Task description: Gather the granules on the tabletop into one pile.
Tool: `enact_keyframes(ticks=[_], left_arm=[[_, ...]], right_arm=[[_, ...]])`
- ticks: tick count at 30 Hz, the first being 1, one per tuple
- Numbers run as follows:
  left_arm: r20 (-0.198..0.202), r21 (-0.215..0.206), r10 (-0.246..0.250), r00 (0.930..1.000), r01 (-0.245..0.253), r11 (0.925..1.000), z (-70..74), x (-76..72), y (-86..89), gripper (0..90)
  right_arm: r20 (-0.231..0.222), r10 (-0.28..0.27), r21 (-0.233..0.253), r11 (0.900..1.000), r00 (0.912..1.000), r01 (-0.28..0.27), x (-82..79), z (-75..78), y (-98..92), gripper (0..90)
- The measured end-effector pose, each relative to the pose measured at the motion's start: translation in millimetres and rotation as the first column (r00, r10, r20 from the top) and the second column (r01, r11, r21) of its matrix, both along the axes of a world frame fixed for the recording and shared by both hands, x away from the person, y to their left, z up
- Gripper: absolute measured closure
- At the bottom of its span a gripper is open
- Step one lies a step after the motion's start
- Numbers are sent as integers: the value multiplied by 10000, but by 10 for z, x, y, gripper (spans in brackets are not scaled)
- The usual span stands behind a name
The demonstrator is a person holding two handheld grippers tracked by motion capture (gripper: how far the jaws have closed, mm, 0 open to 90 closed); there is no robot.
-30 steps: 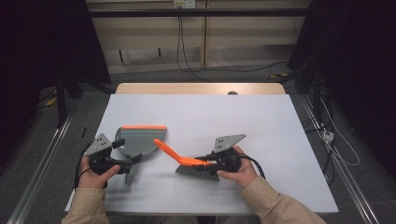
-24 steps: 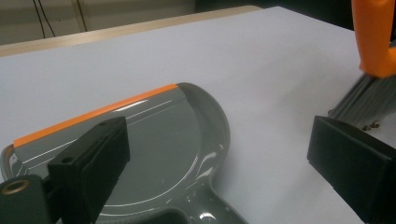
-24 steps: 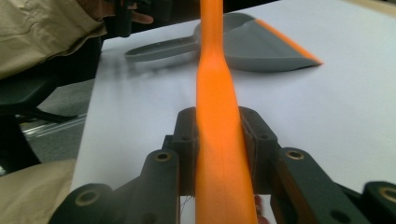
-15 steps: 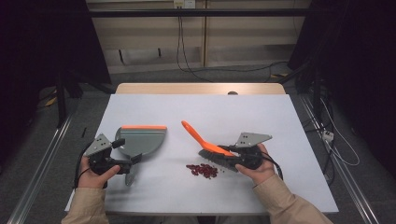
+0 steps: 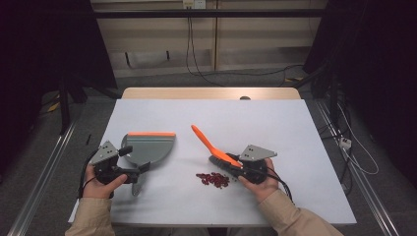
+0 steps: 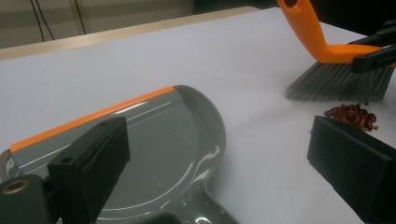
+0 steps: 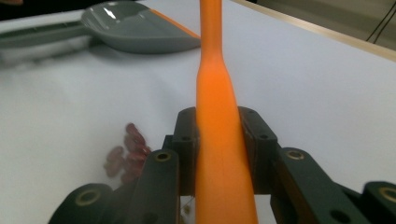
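Compared w/ half a second ago, almost nothing has moved. The right gripper (image 5: 235, 166) still has its jaws pressed tight on the orange brush (image 5: 212, 147), near the brush head; the handle points up and away toward the table's middle, same tilt as before. One second ago the brush was lying lower and more to the left, over the spot where the red beans (image 5: 213, 179) are now; since then it went to the right and the beans became visible. The beans lie in a small heap on the white table (image 5: 275, 123), just beside the bristles, on the person's side.

The left gripper (image 5: 129, 173) stays at the same place. Its jaws stand wide apart around the handle of the grey dustpan (image 5: 147, 147), w/o clamping it. The dustpan rests flat, orange edge away from the person, well apart from the beans, not shifted.
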State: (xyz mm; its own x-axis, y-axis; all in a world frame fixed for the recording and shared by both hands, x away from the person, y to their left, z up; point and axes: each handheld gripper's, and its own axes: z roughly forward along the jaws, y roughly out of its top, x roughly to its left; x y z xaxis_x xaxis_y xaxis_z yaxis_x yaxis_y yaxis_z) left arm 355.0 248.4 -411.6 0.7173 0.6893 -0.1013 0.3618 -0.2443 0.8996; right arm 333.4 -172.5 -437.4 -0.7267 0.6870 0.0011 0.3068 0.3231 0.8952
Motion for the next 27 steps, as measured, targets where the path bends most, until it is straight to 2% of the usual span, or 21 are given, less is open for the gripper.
enact_keyframes(ticks=[3,6,9,11,15,20,22,27], left_arm=[[1,3,6,10000,-6,10000,-3,0,3,57],[-3,79,-21,10000,21,10000,-1,-2,-1,57],[41,258,-13,10000,12,9997,1,-4,-2,57],[55,209,-13,10000,12,9998,6,-6,0,57],[70,320,7,10000,-9,9995,13,-21,-3,57],[33,550,-118,9999,116,9984,8,-60,-9,56],[19,513,-83,10000,82,9986,5,-78,-5,57],[-142,690,-97,9999,107,9976,-26,-141,-15,59]], right_arm=[[-151,-109,337,9994,9998,114,8,-12,76,713],[-1,-167,282,9995,9999,167,12,-16,154,713],[6,-295,505,9983,9996,294,38,-17,196,713],[9,-313,665,9973,9995,311,50,-16,221,713],[53,-408,757,9963,9992,402,56,-5,233,713],[156,-389,1020,9941,9991,371,45,63,147,713],[292,-462,909,9949,9985,434,33,96,89,713],[194,-666,903,9938,9976,646,10,133,-112,713]])
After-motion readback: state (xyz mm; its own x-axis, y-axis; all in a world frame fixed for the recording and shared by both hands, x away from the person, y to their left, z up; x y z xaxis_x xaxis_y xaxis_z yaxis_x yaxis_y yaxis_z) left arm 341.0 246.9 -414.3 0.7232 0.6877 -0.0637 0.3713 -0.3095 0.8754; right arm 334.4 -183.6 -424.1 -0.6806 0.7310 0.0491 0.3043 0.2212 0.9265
